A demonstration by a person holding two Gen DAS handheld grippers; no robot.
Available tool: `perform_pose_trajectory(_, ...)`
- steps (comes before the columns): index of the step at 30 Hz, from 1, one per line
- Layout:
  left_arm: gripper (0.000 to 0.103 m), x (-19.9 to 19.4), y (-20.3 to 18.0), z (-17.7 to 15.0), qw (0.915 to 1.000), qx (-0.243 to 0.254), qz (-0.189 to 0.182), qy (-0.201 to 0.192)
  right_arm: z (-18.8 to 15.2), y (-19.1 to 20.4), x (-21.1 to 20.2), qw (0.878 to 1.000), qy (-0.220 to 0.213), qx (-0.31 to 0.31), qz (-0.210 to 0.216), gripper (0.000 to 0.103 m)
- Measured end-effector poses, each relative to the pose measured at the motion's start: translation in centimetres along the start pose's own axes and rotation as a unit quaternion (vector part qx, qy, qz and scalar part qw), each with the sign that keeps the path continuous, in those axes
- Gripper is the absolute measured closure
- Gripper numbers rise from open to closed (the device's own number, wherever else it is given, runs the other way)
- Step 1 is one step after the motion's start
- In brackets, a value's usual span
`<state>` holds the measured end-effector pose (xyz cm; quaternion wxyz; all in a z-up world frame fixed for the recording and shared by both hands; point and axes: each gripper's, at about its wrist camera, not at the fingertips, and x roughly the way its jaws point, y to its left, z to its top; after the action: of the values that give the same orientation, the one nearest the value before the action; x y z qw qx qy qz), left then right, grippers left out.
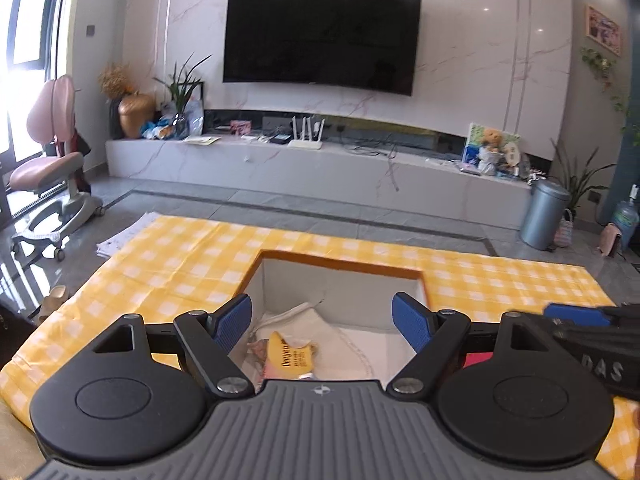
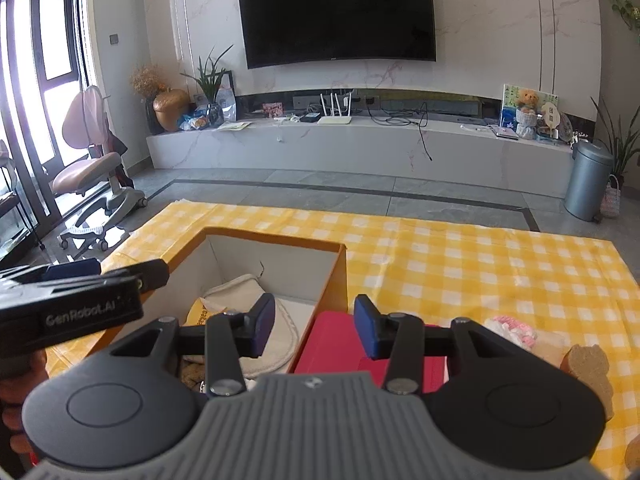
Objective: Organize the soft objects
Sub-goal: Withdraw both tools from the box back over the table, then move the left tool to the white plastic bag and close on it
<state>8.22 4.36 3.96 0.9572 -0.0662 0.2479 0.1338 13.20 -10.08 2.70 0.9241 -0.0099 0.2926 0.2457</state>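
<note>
My left gripper (image 1: 322, 322) hung with jaws apart and empty over the orange box (image 1: 340, 266); inside lay white cloth (image 1: 344, 338) and a yellow packet (image 1: 290, 356).

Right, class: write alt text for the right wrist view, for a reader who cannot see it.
The right gripper hangs open and empty over the edge of an orange box on a yellow checked cloth. White cloths lie in the box; a red item sits beside it. The left gripper reaches in from the left, a TV beyond.

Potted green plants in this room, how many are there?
3: one plant left of the television, a floor plant beside the bin, a trailing vine on the right wall. Others may be hidden.
</note>
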Motion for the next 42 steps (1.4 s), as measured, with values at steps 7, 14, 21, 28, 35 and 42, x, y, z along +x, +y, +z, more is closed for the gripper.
perform_pose_trajectory(7, 0.011, -2.2, -2.7, -0.1, 0.9997, 0.017, -0.017, -0.003, 0.4, -1.8, -3.6, 0.999, -0.040, 0.006, -0.033, 0.059)
perform_pose_trajectory(14, 0.011, -3.3, -7.6, -0.5, 0.9974, 0.062, -0.036, -0.008, 0.9, -5.5, -7.0, 0.994, -0.075, 0.029, -0.076, 0.057)
perform_pose_trajectory(21, 0.011, -2.4, -12.1, -1.8, 0.9961, 0.067, -0.057, 0.003, 0.0, -10.2, -8.5, 0.987, -0.079, 0.036, -0.137, 0.052)
perform_pose_trajectory(28, 0.011, 1.1, -16.6, -4.3, 0.9930, 0.080, -0.079, 0.039, -2.6, -18.3, -7.7, 0.978, -0.036, 0.107, -0.175, 0.051)
perform_pose_trajectory(35, 0.011, 3.9, -20.1, -6.9, 0.9896, 0.103, -0.077, 0.063, -4.6, -23.8, -7.1, 0.966, -0.024, 0.222, -0.130, 0.050)
perform_pose_trajectory(42, 0.011, 6.1, -23.0, -8.7, 0.9817, 0.131, -0.107, 0.087, -6.5, -26.5, -3.3, 0.949, 0.020, 0.296, -0.105, 0.050)
